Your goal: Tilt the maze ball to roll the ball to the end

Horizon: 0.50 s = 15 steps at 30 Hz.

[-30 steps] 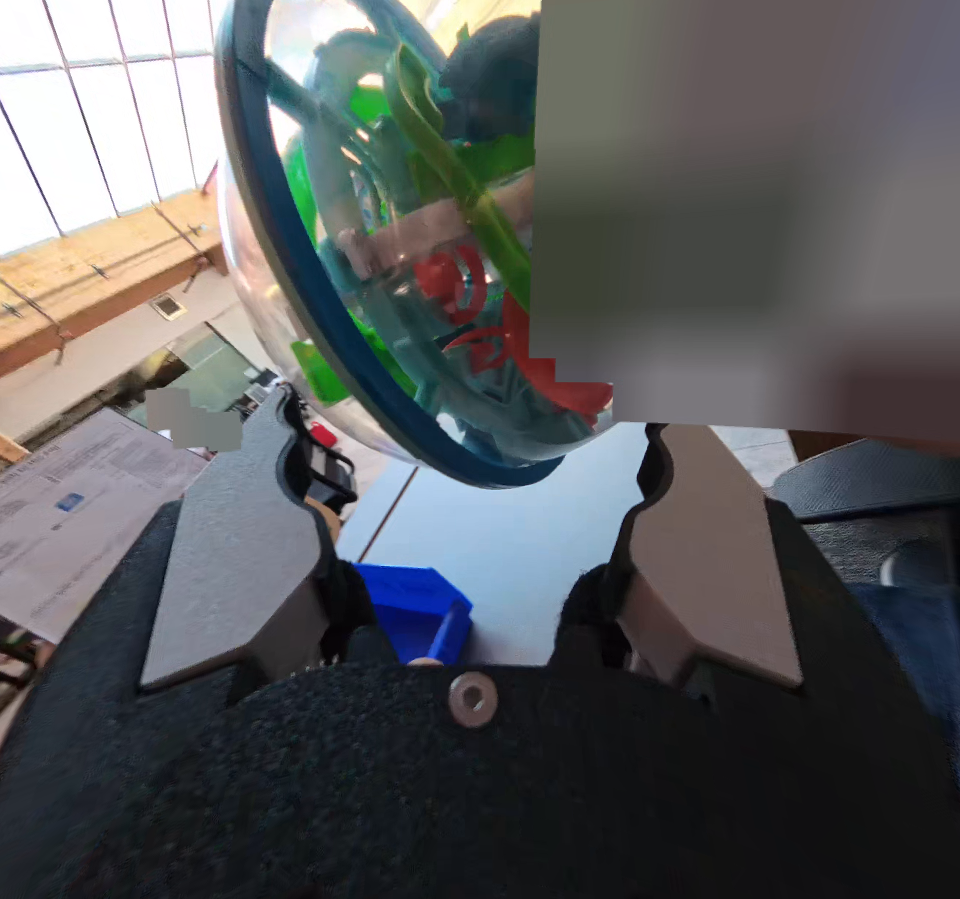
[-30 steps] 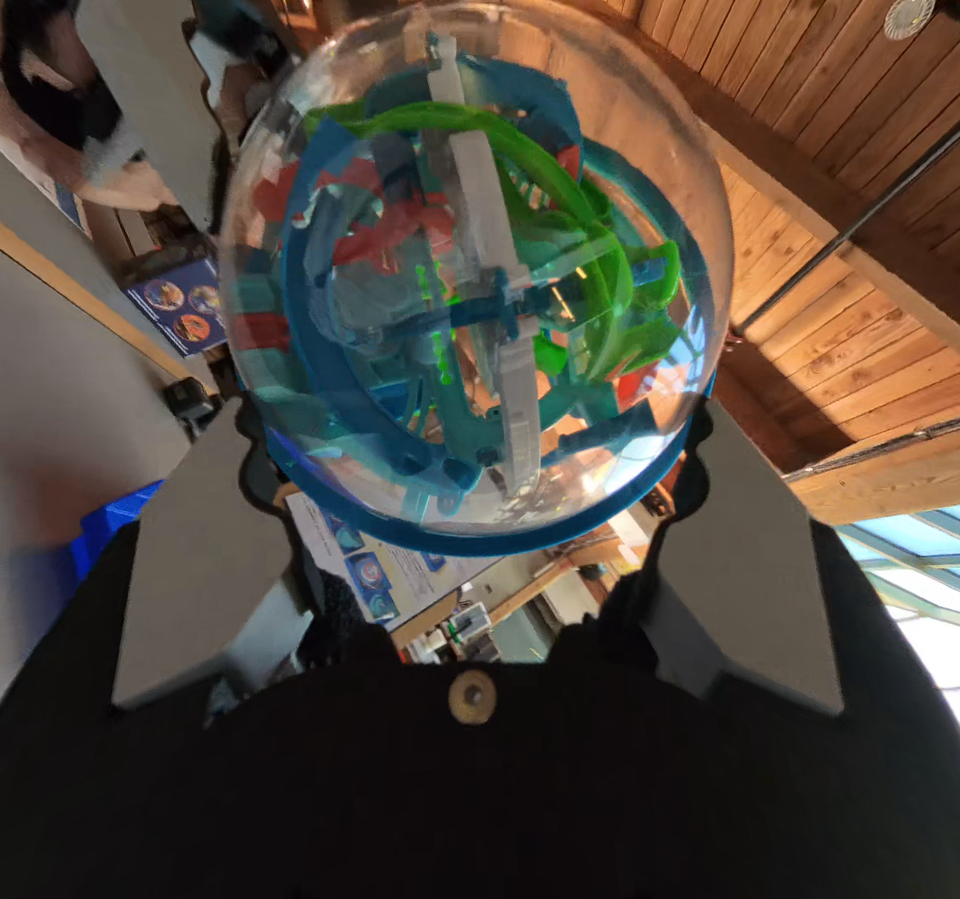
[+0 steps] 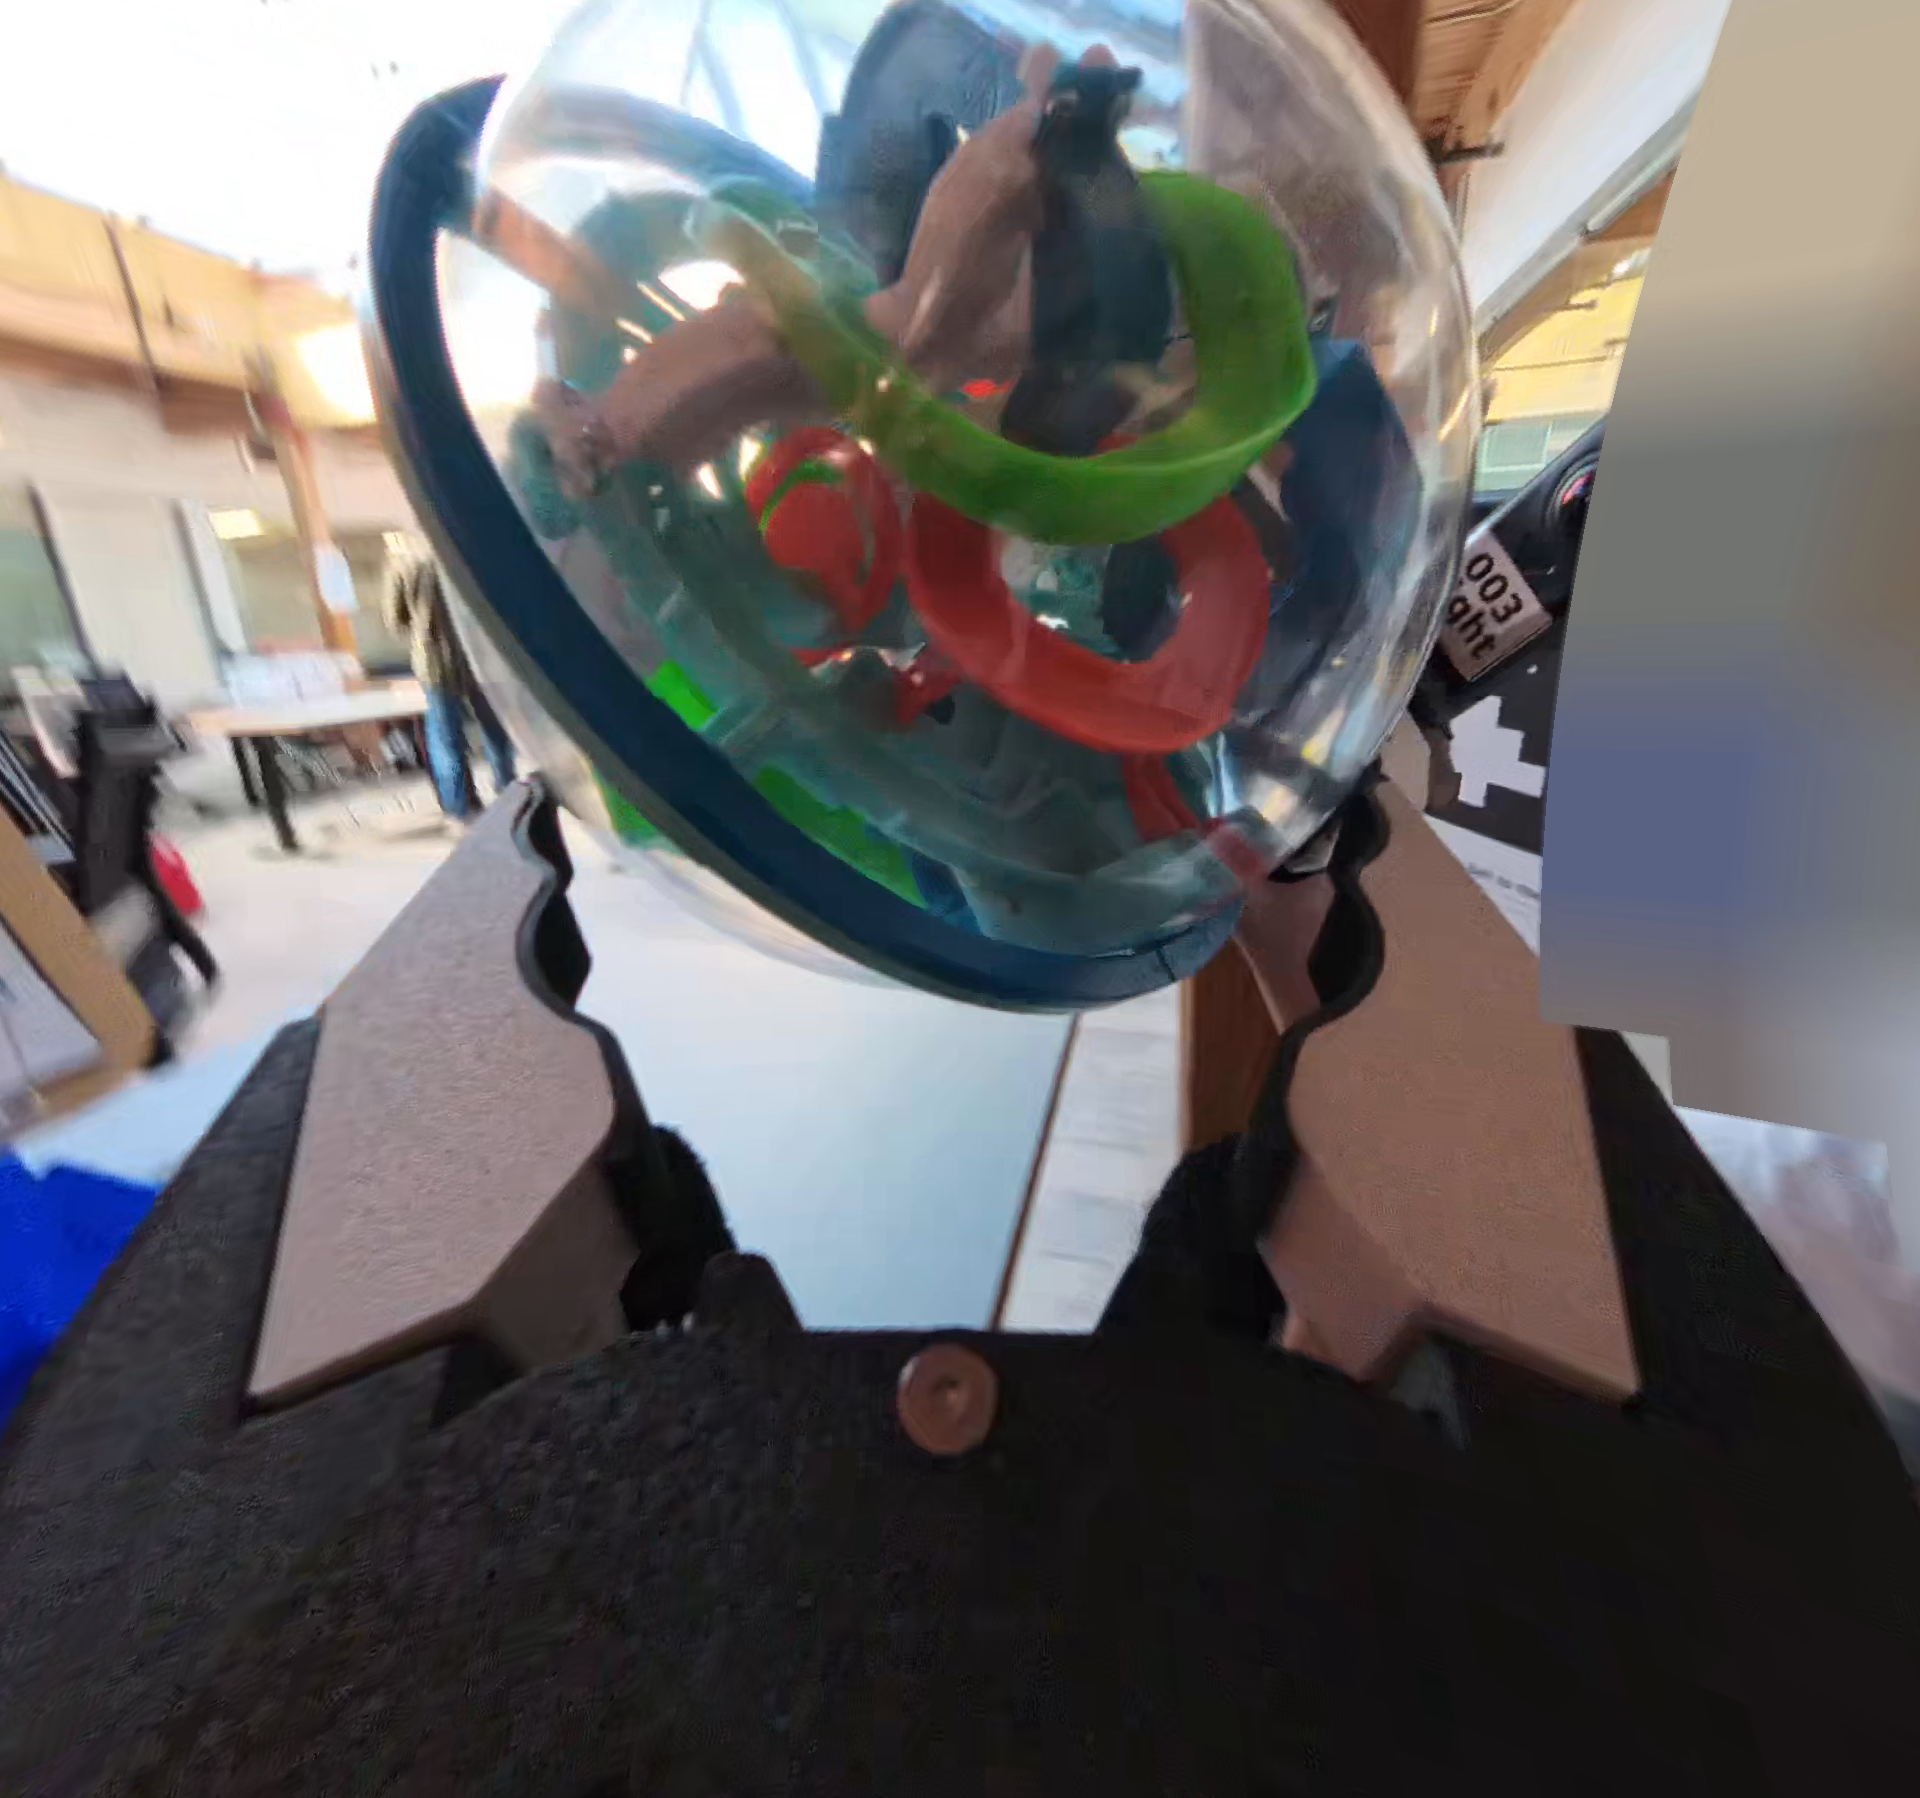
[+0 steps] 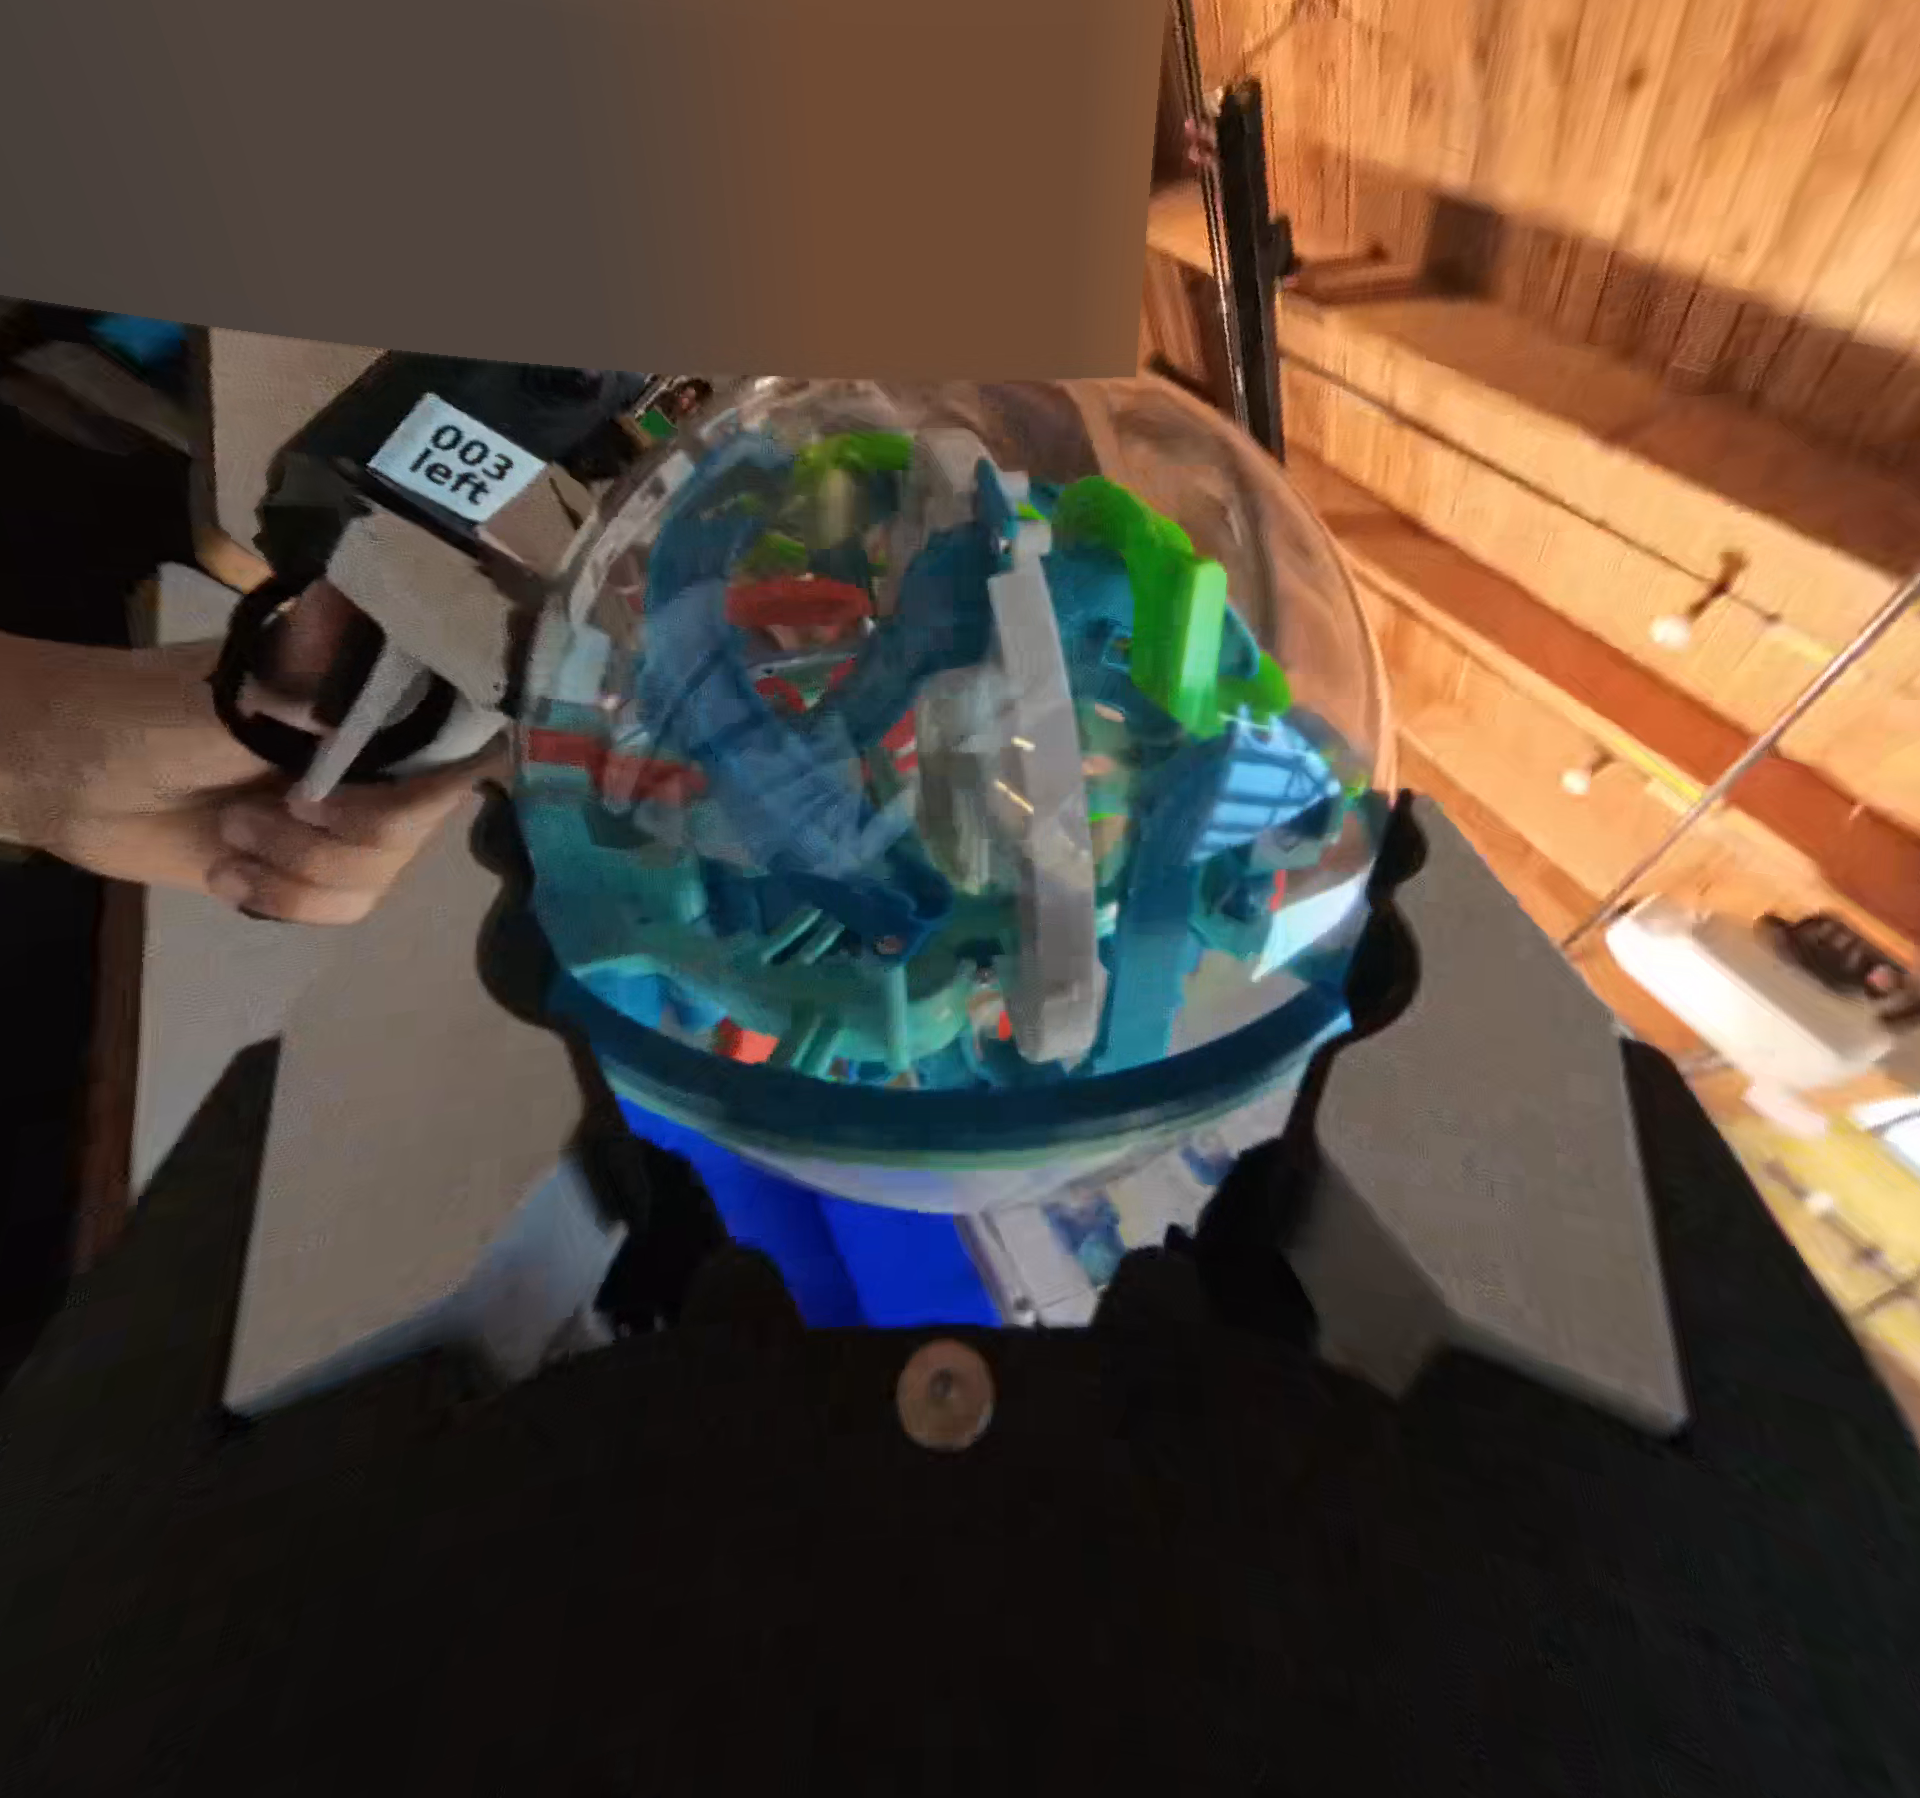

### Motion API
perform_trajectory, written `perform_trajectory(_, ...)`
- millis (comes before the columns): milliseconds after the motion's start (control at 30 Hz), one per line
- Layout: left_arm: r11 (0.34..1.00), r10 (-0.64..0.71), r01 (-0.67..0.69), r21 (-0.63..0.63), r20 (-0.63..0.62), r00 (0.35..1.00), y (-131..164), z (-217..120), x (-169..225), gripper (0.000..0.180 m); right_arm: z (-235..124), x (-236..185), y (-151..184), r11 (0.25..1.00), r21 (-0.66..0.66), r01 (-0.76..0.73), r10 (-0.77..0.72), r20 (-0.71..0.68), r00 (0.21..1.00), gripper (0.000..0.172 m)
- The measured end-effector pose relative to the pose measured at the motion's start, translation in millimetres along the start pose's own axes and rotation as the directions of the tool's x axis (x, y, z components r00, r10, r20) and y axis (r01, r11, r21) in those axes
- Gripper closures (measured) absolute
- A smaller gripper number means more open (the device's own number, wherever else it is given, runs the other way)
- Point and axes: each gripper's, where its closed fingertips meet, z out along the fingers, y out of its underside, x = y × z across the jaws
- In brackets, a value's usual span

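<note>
The maze ball (image 3: pixel 935 501) is a clear sphere with a dark blue ring and green, red and blue tracks inside. It is held up in the air. My right gripper (image 4: pixel 945 813) is shut on the maze ball (image 4: pixel 935 761), with both pads against the shell just above the ring. My left gripper (image 3: pixel 940 808) has its fingers spread around the ball's lower part. Its right fingertip (image 3: pixel 1351 875) lies against the shell. Blur hides whether the left fingertip (image 3: pixel 488 875) presses. The left gripper also shows in the right wrist view (image 4: pixel 436 585), at the ball's left side. I cannot make out the small ball inside.
A white table (image 3: pixel 831 1073) lies below, with a blue bin (image 4: pixel 831 1249) on it. A wooden post (image 3: pixel 1216 1052) stands behind the ball. A hand (image 4: pixel 260 813) holds the left gripper. A person (image 3: pixel 436 657) stands far off by other tables.
Both grippers and the ball have swung round: the right view has dropped from the ceiling to level. The ball now sits between the left fingertips, which stand wider apart. The right grasp is unchanged.
</note>
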Motion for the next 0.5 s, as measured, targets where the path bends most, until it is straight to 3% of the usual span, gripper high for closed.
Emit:
perform_trajectory(33,0.996,0.068,-0.069,0.054,0.012,0.998,-12.4,-2.3,9.2,0.040,-2.9,-1.2,-20.1,0.994,0.034,0.106,-0.106,0.022,0.994,0.019)
perform_trajectory(133,0.975,0.125,-0.145,0.167,0.121,0.985,-42.3,-11.7,11.6,0.040,15.4,5.4,-53.2,0.965,0.023,0.260,-0.260,0.172,0.950,0.019)
perform_trajectory(267,0.938,0.138,-0.200,0.284,0.224,0.965,-75.8,-34.6,16.3,0.043,47.1,5.7,-90.4,0.897,-0.002,0.442,-0.411,0.364,0.836,0.019)
perform_trajectory(500,0.865,0.209,-0.318,0.388,0.298,0.932,-124.2,-77.8,43.2,0.044,72.5,-15.2,-157.1,0.835,0.095,0.542,-0.531,0.403,0.746,0.019)
